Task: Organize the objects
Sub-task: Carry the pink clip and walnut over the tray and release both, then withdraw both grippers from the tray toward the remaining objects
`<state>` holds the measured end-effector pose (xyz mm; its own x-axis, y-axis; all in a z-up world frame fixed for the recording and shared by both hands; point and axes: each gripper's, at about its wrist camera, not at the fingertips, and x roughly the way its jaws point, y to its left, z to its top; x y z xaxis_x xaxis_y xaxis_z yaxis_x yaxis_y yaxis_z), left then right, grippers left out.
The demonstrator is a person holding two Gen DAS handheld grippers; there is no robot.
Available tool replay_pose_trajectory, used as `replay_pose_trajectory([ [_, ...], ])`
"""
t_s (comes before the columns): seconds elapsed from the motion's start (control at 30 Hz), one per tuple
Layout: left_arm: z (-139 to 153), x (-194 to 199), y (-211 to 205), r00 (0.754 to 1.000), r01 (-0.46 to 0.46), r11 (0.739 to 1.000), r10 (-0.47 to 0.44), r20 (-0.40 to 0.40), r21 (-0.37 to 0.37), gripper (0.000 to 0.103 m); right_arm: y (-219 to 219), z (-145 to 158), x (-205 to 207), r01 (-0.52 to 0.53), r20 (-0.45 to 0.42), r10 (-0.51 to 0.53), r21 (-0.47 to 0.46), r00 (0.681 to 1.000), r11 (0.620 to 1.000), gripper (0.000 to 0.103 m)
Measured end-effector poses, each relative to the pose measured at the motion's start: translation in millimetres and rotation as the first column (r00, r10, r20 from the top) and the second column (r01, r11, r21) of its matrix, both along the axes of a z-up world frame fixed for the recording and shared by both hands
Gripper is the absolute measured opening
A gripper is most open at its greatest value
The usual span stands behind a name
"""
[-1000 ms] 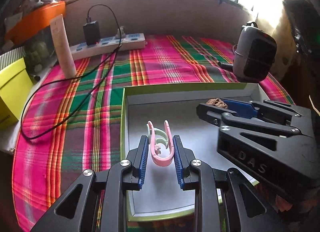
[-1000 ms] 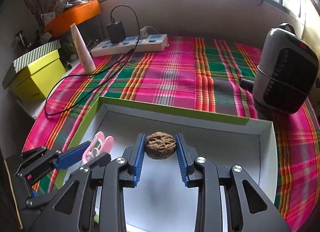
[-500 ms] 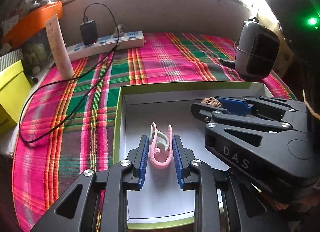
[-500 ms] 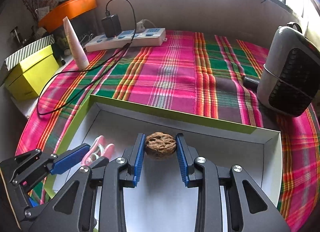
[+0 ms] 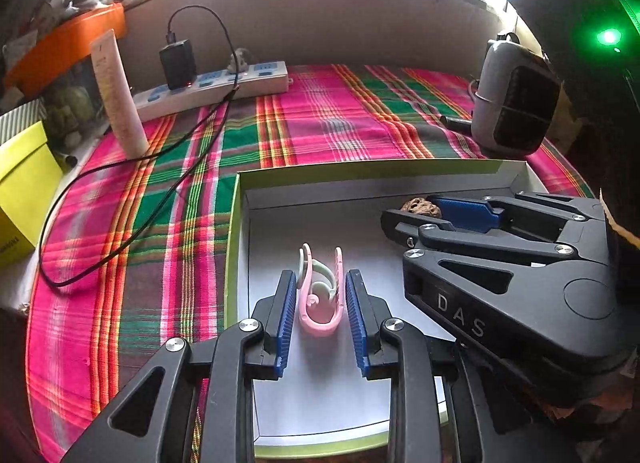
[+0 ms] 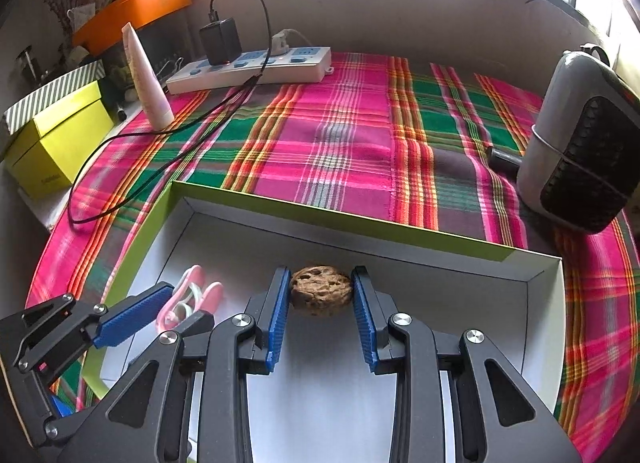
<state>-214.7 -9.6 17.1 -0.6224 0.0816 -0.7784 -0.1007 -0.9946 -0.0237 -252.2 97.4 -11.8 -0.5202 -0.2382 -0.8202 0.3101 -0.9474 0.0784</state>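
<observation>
Box: your flat box (image 5: 234, 247) has green sides and a smooth white floor, and it sits on the striped pink and green cloth (image 5: 320, 123).
Clip: the curvy pink and pale green clip (image 5: 320, 291) is in the box.
Left gripper: your left gripper (image 5: 320, 317) is just starting to let go, with the clip between its bumpy blue pads (image 5: 285, 319).
Nut: the brown, wrinkly walnut (image 6: 321, 290) is over the box floor.
Right gripper: your right gripper (image 6: 322, 315) pinches the walnut.
</observation>
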Motion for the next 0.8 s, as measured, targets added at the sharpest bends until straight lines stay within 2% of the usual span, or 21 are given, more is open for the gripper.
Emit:
replay_pose_trajectory([
  [0.27,1,2,-1,1.000,-0.002,1.000,0.002,0.005,0.008,0.031,4,3,1,0.012,0.003,-0.012,-0.031,1.000,0.999,0.033],
  [0.33,3,3,-1,1.000,-0.004,1.000,0.004,0.000,0.005,0.032,5,4,2,0.016,0.001,-0.016,-0.033,1.000,0.999,0.038],
  [0.4,4,4,-3,1.000,-0.009,1.000,0.009,-0.002,0.012,0.035,7,5,3,0.017,0.000,-0.017,-0.042,1.000,0.999,0.048],
  [0.5,7,6,-5,1.000,-0.017,1.000,0.017,-0.009,0.010,0.039,8,7,6,0.021,-0.005,-0.022,-0.045,1.000,0.999,0.048],
  [0.8,12,17,-6,1.000,-0.018,1.000,0.018,-0.014,0.017,0.041,16,17,18,0.042,-0.020,-0.044,-0.071,0.999,0.997,0.048],
])
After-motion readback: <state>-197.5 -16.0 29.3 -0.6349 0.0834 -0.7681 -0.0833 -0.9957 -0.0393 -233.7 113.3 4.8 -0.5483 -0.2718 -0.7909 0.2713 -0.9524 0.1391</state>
